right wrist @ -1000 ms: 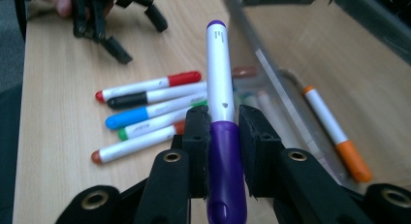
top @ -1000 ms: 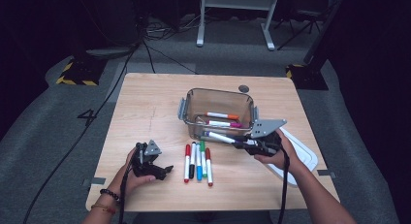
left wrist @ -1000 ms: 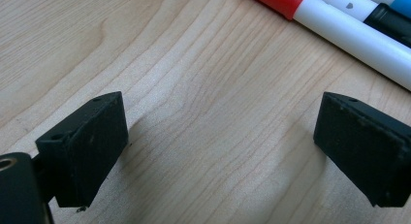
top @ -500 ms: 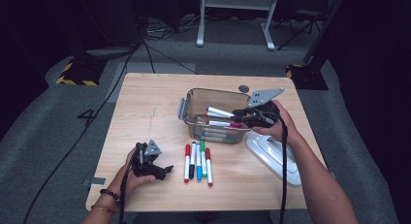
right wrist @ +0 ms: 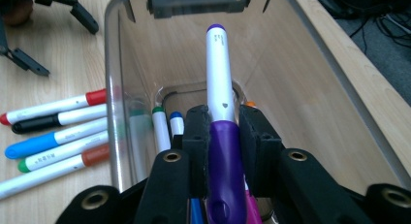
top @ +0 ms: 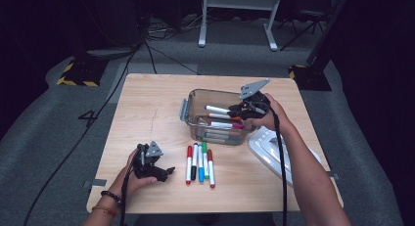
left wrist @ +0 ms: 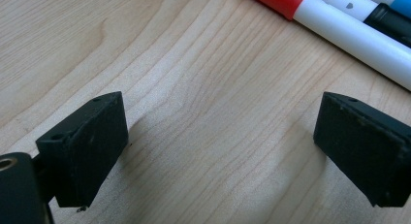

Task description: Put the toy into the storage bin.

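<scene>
White marker [right wrist: 220, 88], purple cap

A container [top: 195, 106] stands right of the surface's [top: 147, 103] middle, with markers [top: 220, 124] inside. A row of markers [top: 199, 162] lies before it, toward the near edge. A lid [top: 266, 150] lies by the right edge.

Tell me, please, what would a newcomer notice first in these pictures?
First, the right gripper, shut on a purple marker held over the clear box at the far right of the table. Next, the row of markers lying on the table in front of the box. The left gripper rests open at the near left, holding nothing.
</scene>
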{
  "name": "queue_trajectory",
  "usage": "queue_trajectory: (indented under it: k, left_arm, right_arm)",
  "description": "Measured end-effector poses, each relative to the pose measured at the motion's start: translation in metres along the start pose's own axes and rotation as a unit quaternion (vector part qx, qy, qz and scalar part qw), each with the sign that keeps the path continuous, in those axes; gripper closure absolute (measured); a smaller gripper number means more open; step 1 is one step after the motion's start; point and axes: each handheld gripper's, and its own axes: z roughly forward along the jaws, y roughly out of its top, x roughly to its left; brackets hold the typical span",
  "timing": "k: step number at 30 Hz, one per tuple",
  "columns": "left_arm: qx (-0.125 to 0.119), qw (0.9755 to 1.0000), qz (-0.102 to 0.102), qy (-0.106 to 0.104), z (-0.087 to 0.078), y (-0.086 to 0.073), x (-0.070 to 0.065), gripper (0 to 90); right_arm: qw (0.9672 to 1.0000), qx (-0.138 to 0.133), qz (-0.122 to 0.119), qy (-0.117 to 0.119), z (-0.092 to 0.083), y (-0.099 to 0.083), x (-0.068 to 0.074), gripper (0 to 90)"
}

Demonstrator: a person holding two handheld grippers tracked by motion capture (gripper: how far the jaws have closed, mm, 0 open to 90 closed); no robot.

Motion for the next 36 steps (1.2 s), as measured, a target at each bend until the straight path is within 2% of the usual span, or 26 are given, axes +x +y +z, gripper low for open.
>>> queue_trajectory:
  k: [10, 15, 18, 20, 25, 26, 29, 31, 33, 34, 35, 36]
  left_arm:
    - [0.000, 1.0000, 0.000, 0.000, 0.000, 0.000, 0.000, 5.7]
    - [0.000, 1.0000, 0.000, 0.000, 0.000, 0.000, 0.000, 5.7]
    - [0.000, 1.0000, 0.000, 0.001, 0.000, 0.000, 0.000, 5.8]
    - [0.000, 1.0000, 0.000, 0.001, 0.000, 0.000, 0.000, 5.8]
    - [0.000, 1.0000, 0.000, 0.000, 0.000, 0.000, 0.000, 5.8]
    - [0.000, 1.0000, 0.000, 0.000, 0.000, 0.000, 0.000, 5.8]
    - [0.000, 1.0000, 0.000, 0.001, 0.000, 0.000, 0.000, 5.8]
    - [0.000, 1.0000, -0.001, 0.000, 0.000, 0.000, 0.000, 5.8]
    - [0.000, 1.0000, 0.000, 0.000, 0.000, 0.000, 0.000, 5.8]
    - [0.000, 1.0000, 0.000, 0.000, 0.000, 0.000, 0.000, 5.8]
    - [0.000, 1.0000, 0.000, 0.000, 0.000, 0.000, 0.000, 5.8]
    - [0.000, 1.0000, 0.000, 0.000, 0.000, 0.000, 0.000, 5.8]
  right_arm:
    - [0.9978, 0.058, -0.010, 0.031, 0.028, -0.005, -0.007, 74.3]
    - [0.9937, 0.103, -0.016, 0.040, 0.040, -0.007, -0.006, 74.3]
    - [0.9924, 0.111, -0.014, 0.050, 0.043, -0.009, -0.007, 74.2]
    - [0.9897, 0.132, -0.017, 0.053, 0.046, -0.009, -0.005, 74.2]
    - [0.9862, 0.147, -0.029, 0.071, 0.048, -0.009, -0.004, 74.2]
    - [0.9856, 0.150, -0.025, 0.073, 0.048, -0.009, -0.004, 74.1]
    - [0.9850, 0.161, -0.020, 0.060, 0.050, -0.010, -0.004, 71.6]
    - [0.9857, 0.161, -0.017, 0.047, 0.051, -0.010, -0.005, 65.0]
    - [0.9865, 0.160, -0.013, 0.033, 0.050, -0.011, -0.005, 63.5]
    - [0.9874, 0.155, -0.016, 0.030, 0.049, -0.011, -0.006, 61.7]
    - [0.9887, 0.148, -0.013, 0.016, 0.048, -0.010, -0.006, 61.5]
    - [0.9902, 0.139, -0.010, 0.015, 0.045, -0.010, -0.007, 61.1]
